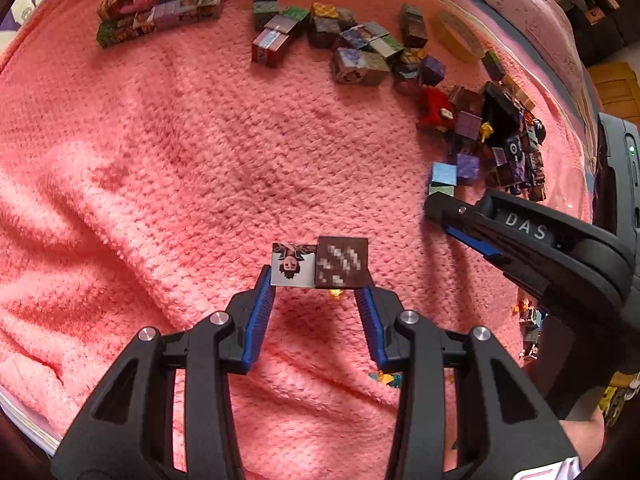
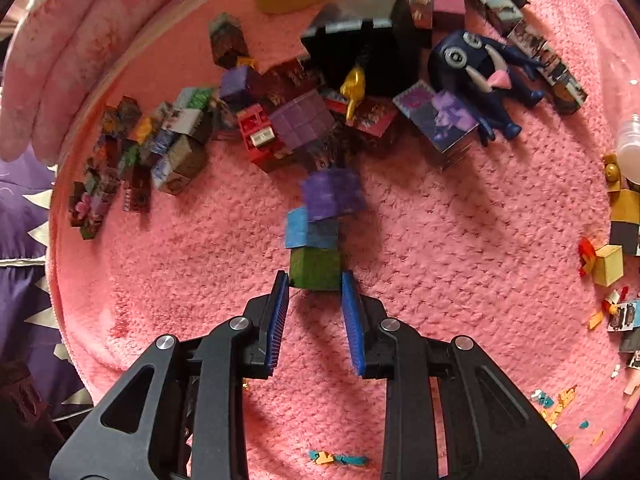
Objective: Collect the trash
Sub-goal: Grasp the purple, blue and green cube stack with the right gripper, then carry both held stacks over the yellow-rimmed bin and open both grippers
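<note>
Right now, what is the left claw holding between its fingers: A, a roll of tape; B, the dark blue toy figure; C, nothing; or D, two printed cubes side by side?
D: in the left wrist view the left claw grips two printed cubes side by side at its fingertips, above the pink blanket.

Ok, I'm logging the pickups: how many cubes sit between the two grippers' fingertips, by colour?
Grey portrait cube: 1
Brown cube: 1
Green cube: 1
Total: 3
</note>
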The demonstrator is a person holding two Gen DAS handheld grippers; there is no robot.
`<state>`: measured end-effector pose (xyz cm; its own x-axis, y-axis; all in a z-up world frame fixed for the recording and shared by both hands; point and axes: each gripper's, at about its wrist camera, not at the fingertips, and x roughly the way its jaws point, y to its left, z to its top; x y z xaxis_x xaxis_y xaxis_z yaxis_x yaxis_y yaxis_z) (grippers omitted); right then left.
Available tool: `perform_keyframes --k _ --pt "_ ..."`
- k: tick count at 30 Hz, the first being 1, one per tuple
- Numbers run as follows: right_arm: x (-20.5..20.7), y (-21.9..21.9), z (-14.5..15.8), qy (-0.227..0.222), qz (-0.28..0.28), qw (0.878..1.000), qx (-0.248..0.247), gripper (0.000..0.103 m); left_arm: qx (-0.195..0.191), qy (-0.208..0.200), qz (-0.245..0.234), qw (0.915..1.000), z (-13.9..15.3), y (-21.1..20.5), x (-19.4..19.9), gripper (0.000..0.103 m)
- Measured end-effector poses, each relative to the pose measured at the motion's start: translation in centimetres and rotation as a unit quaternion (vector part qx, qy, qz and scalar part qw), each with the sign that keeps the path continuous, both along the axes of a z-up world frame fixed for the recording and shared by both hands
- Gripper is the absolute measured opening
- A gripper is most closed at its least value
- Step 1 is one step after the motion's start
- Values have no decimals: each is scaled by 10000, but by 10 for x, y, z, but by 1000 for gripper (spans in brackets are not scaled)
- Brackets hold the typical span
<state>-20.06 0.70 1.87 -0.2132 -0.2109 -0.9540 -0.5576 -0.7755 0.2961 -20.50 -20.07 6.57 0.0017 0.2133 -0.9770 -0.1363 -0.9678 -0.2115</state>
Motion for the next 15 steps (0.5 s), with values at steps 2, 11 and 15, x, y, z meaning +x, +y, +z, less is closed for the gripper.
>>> perform_keyframes --k 2,11,15 --pt "-3 1 -1 -26 -52 10000 -5 27 16 -18 20 10000 -1 -1 1 39" --pt "-7 -2 -2 57 -13 9999 99 19 38 41 29 10000 4 0 -1 39" --pt "8 -3 4 156 -16 9999 5 19 51 46 -24 10000 7 2 1 39"
